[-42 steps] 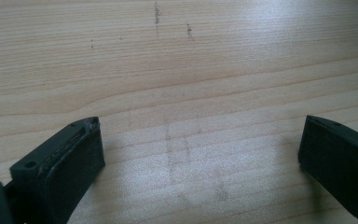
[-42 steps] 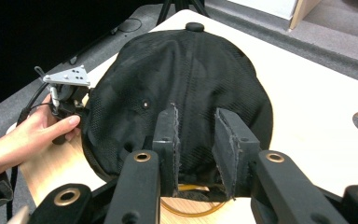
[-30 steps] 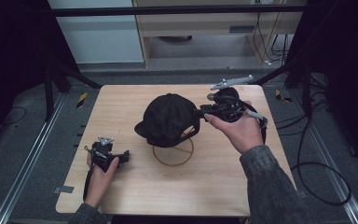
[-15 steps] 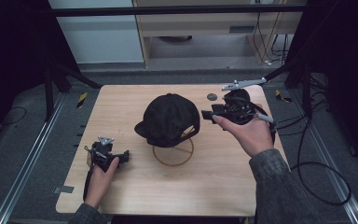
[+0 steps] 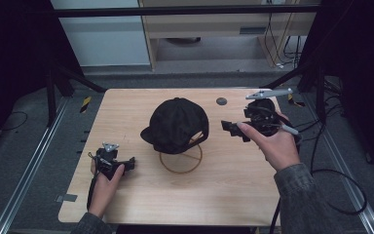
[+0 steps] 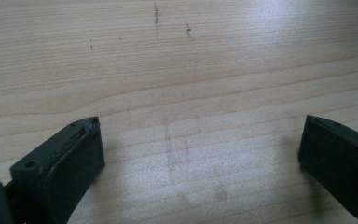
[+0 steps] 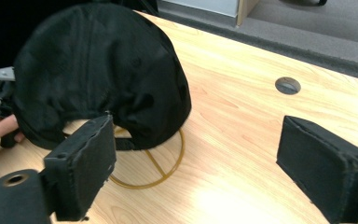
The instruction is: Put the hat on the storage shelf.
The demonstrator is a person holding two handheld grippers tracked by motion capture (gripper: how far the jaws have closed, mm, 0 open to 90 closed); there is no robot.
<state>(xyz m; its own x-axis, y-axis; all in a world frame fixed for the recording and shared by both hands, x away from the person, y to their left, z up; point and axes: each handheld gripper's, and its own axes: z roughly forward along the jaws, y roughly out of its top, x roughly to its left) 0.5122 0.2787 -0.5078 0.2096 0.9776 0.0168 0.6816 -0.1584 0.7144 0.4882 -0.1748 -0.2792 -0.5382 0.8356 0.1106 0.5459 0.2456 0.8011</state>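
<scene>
- Black cap (image 5: 177,124) sits on a wire stand (image 5: 181,160) at mid-bench (image 5: 126,204), brim toward the left edge.
- Left claw (image 5: 126,163) near the front-left corner, held low over bare wood; jaws wide apart, nothing between them.
- Right claw (image 5: 231,129) just right of the cap, toward the right edge, jaws wide, empty (not touching the cap).
- Small round hole (image 5: 221,101) near the back edge.

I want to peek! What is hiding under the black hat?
Under the black cap a thin golden wire stand shows: its ring base lies on the wooden table, with a rod crossing it. The stand's upper part is covered by the cap.
</scene>
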